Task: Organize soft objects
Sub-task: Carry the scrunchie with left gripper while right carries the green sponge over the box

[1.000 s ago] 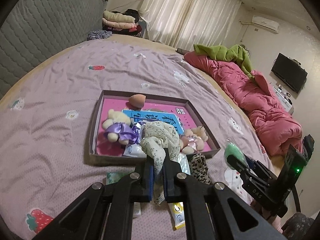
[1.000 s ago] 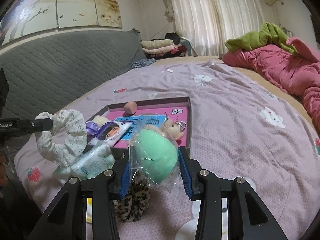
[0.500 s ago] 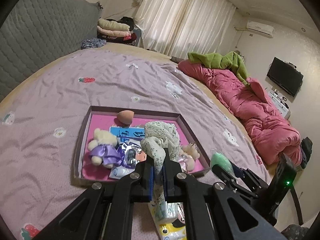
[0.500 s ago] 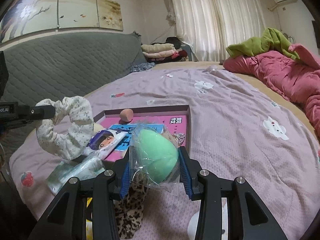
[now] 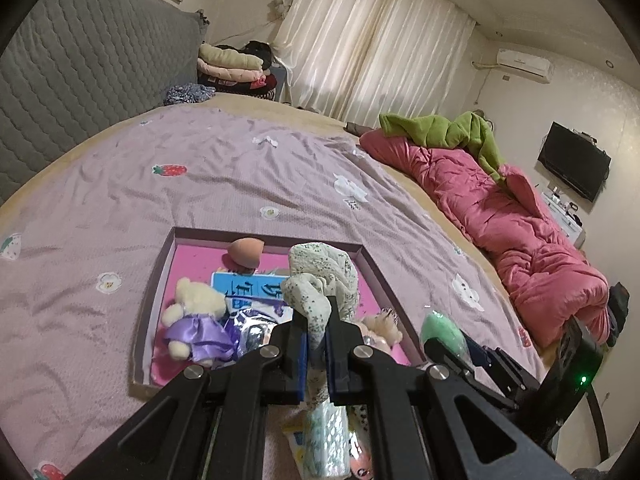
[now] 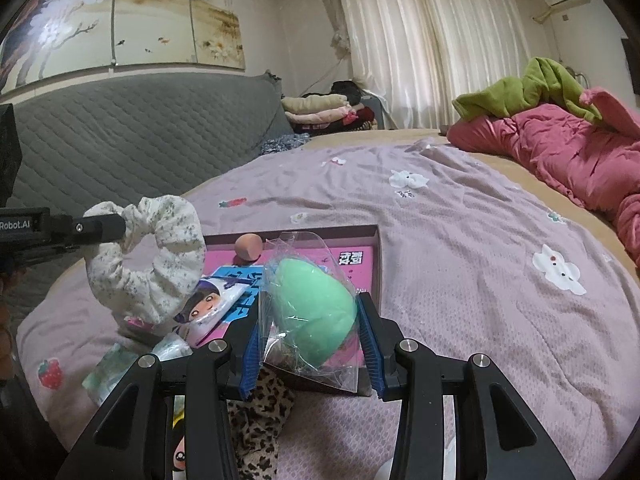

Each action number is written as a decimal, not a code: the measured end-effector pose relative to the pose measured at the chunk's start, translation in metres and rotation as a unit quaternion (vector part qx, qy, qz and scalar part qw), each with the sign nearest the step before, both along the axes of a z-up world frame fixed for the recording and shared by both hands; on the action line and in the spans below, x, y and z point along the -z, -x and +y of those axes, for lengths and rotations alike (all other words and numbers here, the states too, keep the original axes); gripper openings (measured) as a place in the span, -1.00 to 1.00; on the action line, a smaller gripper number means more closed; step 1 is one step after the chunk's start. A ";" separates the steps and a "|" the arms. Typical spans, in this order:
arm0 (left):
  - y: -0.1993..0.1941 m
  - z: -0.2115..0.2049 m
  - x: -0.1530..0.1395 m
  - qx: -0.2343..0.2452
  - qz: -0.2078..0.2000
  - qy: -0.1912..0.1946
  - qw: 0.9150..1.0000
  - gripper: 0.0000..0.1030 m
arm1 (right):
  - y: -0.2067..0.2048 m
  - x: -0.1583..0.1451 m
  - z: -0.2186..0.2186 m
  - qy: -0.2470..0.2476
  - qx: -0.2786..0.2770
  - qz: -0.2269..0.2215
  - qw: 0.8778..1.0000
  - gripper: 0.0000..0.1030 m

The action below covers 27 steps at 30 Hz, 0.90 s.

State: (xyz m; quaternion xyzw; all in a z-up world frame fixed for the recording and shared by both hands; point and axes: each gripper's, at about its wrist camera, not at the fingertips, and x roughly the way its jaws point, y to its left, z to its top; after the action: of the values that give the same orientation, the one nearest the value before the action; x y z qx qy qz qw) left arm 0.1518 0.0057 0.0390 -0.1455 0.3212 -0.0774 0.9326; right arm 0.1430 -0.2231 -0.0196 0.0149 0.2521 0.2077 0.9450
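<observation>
The bed (image 5: pixel 248 184) has a purple sheet with strawberries and small flowers, and a pink quilt (image 5: pixel 516 216) lies along its right side with a green blanket (image 5: pixel 444 132) on the far end of it. On the near part of the bed lies a shallow box (image 5: pixel 154 300) with a pink floor. In it are a teddy bear in a purple dress (image 5: pixel 196 320) on the left, an orange sponge (image 5: pixel 246 252) at the far side, and a blue card (image 5: pixel 248 290) in the middle. The left gripper (image 5: pixel 317 334) is above the near edge of the box; its jaws are pressed together on a flowered scrunchie (image 5: pixel 320 280), which hangs free in the air. The right gripper (image 6: pixel 310 336) is to the right of it, and its jaws are clamped on a green sponge (image 6: pixel 312 312) in a clear bag. A leopard scrunchie (image 6: pixel 256 420) lies on the sheet under the right gripper, near the box.
</observation>
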 end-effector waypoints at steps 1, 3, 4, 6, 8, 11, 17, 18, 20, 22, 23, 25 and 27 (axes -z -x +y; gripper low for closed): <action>-0.001 0.000 0.000 0.000 0.000 0.001 1.000 -0.87 | 0.000 0.000 0.001 0.002 -0.001 -0.003 1.000 -0.15; -0.005 -0.003 0.000 0.000 -0.003 0.003 1.000 -0.87 | -0.001 -0.001 0.003 0.007 -0.005 -0.008 1.000 -0.15; -0.006 -0.003 0.000 0.001 -0.004 0.005 1.000 -0.87 | -0.001 -0.002 0.004 0.008 -0.006 -0.009 1.000 -0.15; -0.009 -0.006 0.002 -0.001 -0.003 0.006 1.000 -0.87 | -0.003 -0.002 0.005 0.011 -0.008 -0.011 1.000 -0.15; -0.014 -0.007 0.004 -0.002 0.000 0.014 1.000 -0.87 | -0.004 -0.002 0.005 0.012 -0.009 -0.012 1.000 -0.15; -0.020 -0.008 0.009 -0.002 0.004 0.022 1.000 -0.87 | -0.006 -0.001 0.004 0.012 -0.003 -0.013 1.000 -0.15; -0.032 -0.014 0.025 0.000 0.024 0.020 1.000 -0.87 | -0.010 0.001 0.000 0.009 0.008 -0.010 1.000 -0.15; -0.034 -0.014 0.029 0.000 0.029 0.018 0.999 -0.87 | -0.011 0.001 -0.001 0.009 0.010 -0.012 1.000 -0.15; -0.036 -0.014 0.034 0.000 0.034 0.015 0.999 -0.87 | -0.011 0.000 -0.002 0.006 0.012 -0.016 1.000 -0.15; -0.038 -0.014 0.040 -0.002 0.042 0.011 0.999 -0.87 | -0.012 0.001 -0.001 0.007 0.010 -0.015 1.000 -0.15; -0.039 -0.014 0.043 -0.005 0.045 0.010 0.999 -0.87 | -0.013 0.001 0.000 0.008 0.009 -0.015 1.000 -0.15; -0.040 -0.012 0.048 -0.007 0.051 0.011 0.999 -0.87 | -0.014 0.001 0.001 0.010 0.006 -0.017 1.000 -0.15; -0.041 -0.011 0.053 -0.008 0.056 0.011 0.998 -0.87 | -0.015 0.002 0.003 0.013 0.003 -0.018 1.000 -0.15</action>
State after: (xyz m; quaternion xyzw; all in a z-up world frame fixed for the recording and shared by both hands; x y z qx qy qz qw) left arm 0.1930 -0.0053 -0.0137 -0.1625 0.3710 -0.0646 0.9120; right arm 0.1579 -0.2202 -0.0211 0.0001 0.2375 0.2016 0.9502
